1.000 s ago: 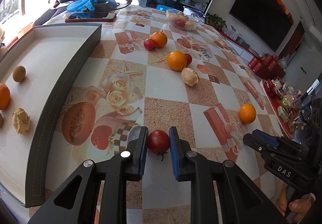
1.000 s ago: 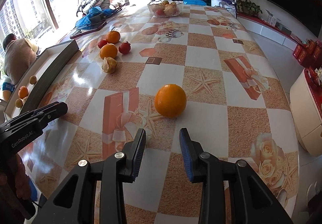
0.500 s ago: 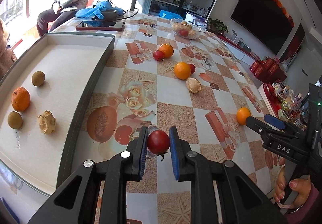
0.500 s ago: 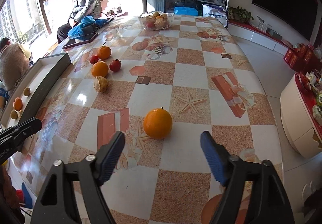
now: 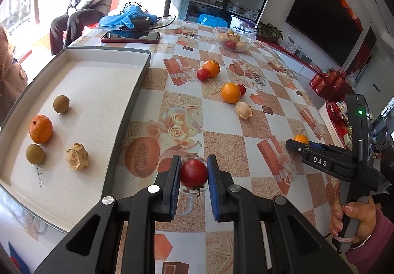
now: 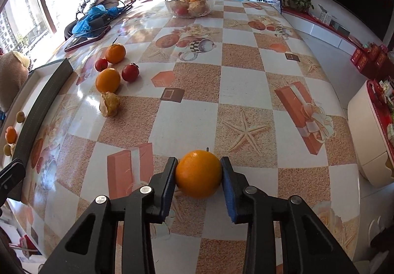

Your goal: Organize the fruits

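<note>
My left gripper (image 5: 194, 174) is shut on a red tomato (image 5: 193, 173) and holds it above the table, right of the shallow tray (image 5: 128, 111). The tray holds an orange (image 5: 40, 128), two brown fruits (image 5: 61, 104) and a papery husk fruit (image 5: 77, 156). My right gripper (image 6: 199, 174) has its pads against both sides of an orange (image 6: 198, 173) that rests on the table. It also shows in the left wrist view (image 5: 301, 139).
On the table lie two oranges (image 6: 108, 80), two tomatoes (image 6: 130, 73) and a husk fruit (image 6: 109, 104). A glass bowl of fruit (image 6: 189, 5) stands at the far end, with a phone (image 5: 130, 37) and a blue bag (image 5: 128, 16) to its left. A person sits by the window.
My left gripper has lifted the tomato and drawn back, so more of the tray shows. My right gripper opened wide, moved forward and closed around the orange.
</note>
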Demonstrator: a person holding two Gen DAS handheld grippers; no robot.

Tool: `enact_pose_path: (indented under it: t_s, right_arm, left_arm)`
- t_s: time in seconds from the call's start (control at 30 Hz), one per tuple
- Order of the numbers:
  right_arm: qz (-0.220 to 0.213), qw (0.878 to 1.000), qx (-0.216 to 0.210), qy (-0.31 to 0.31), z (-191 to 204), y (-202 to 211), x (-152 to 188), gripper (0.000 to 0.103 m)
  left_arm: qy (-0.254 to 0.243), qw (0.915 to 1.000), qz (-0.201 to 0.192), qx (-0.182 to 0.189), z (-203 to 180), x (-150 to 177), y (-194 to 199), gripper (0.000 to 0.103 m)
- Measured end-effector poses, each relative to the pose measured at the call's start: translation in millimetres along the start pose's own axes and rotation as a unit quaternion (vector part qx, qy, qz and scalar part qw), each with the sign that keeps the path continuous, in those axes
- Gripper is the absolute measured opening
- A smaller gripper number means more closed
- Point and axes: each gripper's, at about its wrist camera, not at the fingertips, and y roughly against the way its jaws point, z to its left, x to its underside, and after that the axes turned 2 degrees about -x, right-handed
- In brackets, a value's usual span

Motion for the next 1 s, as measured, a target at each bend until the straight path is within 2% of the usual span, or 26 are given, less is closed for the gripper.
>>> enact_pose_path:
  t_s: [0.47,0.7,1.0]
  right_arm:
    - [-0.002,0.994,-0.106,0.022,73,22,-40,0.037]
    - [0.002,0.989,-0.128,0.069,126,19,-54,0.037]
    - [0.012,0.98,-0.162,0.117,198,6,-76,0.037]
  left_arm:
    - [0.03,0.9968,-0.034,-0.065,66,-31,30,0.023]
    - [0.048,0.9944,-0.039,-0.086,97,-42,34,0.023]
    - [0.054,0.9927,-0.034,-0.103,119,-60,22,0.023]
